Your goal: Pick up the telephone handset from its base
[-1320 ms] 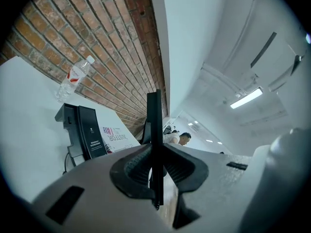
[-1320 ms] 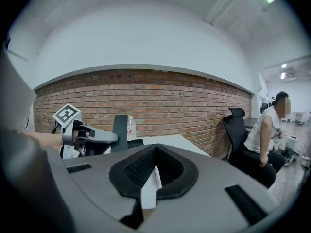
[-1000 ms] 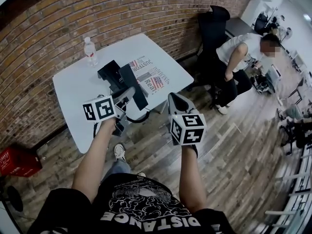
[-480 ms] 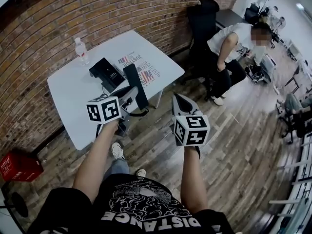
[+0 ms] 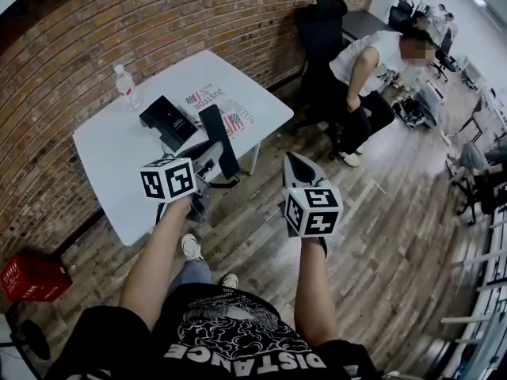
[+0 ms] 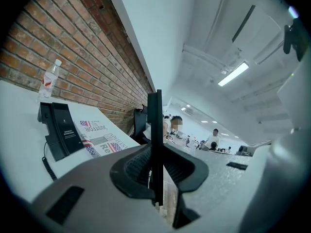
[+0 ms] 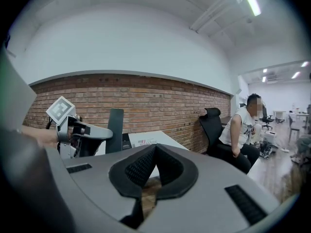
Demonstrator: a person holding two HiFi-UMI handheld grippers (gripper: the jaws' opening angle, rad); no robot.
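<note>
Looked steeply down from the head; rode close behind each jaw pair, facing level; shared the table (image 5: 119,172) and brick wall (image 5: 79,38).

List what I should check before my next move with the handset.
1. Left gripper clamped on the handset: ok, its pads press the flat sides.
2. Handset clear of the base: ok, the base sits alone on the table.
3. Slack in the cord: cannot tell, only part of it shows.
4. Right gripper free: ok, jaws together with nothing between them.
5. Water bottle out of the way: ok, upright and apart from the base.
</note>
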